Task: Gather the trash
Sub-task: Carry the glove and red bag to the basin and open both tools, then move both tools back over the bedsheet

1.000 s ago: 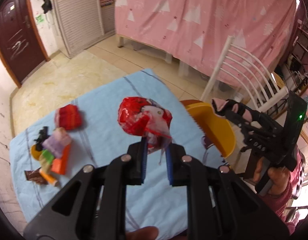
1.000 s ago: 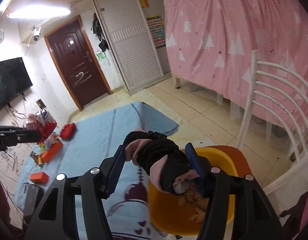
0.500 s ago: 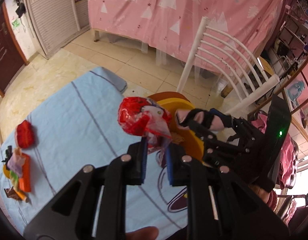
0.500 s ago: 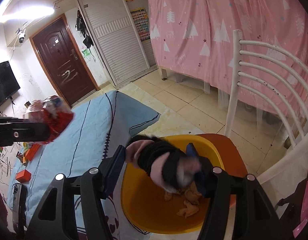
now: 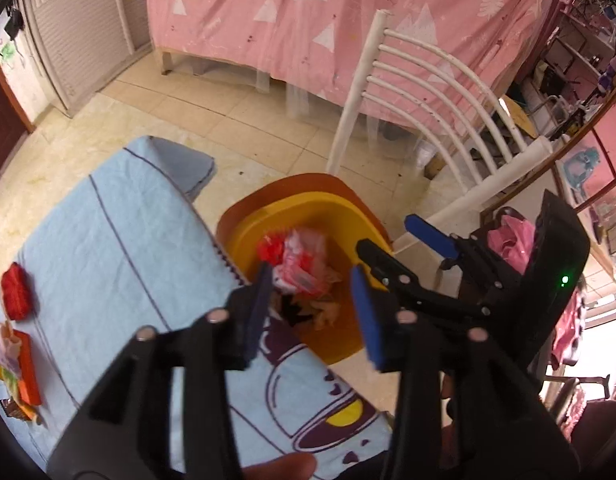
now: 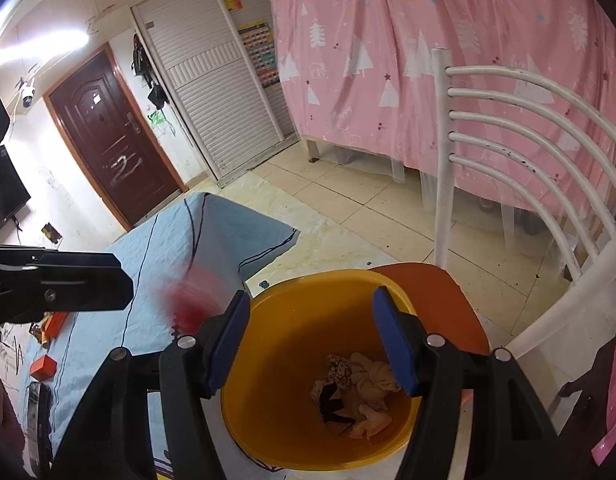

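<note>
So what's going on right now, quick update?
Both tools open: left tool, right tool, both over the yellow bin. Red wrapper loose between the left tool's fingers, dropping in. More trash on the blue cloth. Nothing in the way.

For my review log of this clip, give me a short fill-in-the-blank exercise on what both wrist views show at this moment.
1. Both claws, left claw and right claw, are ____.
2. The red wrapper is falling toward the ____ bin.
3. The bin stands on an orange seat of a ____ chair.
4. The table wears a light ____ cloth.

Missing words: open; yellow; white; blue
</note>
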The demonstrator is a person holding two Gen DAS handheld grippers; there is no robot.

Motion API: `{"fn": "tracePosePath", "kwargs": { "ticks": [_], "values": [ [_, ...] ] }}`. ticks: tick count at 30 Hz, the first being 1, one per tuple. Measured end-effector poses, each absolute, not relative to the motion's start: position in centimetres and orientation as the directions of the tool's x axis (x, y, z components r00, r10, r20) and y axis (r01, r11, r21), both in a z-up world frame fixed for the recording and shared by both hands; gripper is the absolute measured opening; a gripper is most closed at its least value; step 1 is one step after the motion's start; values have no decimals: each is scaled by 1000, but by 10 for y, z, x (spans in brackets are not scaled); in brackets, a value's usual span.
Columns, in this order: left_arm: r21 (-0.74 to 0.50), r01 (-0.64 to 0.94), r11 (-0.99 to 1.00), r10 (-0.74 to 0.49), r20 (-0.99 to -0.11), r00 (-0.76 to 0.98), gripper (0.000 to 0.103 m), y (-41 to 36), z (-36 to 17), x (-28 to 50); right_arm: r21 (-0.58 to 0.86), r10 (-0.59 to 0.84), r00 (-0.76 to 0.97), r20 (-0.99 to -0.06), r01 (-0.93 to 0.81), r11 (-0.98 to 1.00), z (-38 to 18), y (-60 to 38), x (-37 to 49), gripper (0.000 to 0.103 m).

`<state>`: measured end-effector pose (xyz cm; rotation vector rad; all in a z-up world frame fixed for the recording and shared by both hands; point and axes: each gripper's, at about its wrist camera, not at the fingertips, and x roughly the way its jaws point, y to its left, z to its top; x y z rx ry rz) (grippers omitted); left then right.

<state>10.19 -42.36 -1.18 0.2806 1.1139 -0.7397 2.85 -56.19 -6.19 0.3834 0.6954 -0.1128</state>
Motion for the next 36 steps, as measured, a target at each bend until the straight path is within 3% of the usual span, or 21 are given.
{"fn": "tracePosePath", "kwargs": {
  "ticks": [14,17,19,36],
  "values": [
    [-146,632,761,-403,-870,285,44,-397,8,104,324,81,776,-626,164,932,-48,-540,38,58],
    [-141,613,777,-401,-862,310,53,-381,14,107,320,101,774,-625,136,938,-43,-527,44,58],
    [-137,602,786,-398,-858,324,53,-371,17,109,311,112,771,-628,116,943,-41,-518,49,58],
    [-118,429,895,-333,-818,470,53,-223,43,127,240,237,735,-635,-104,965,-11,-405,92,58]
  ]
}}
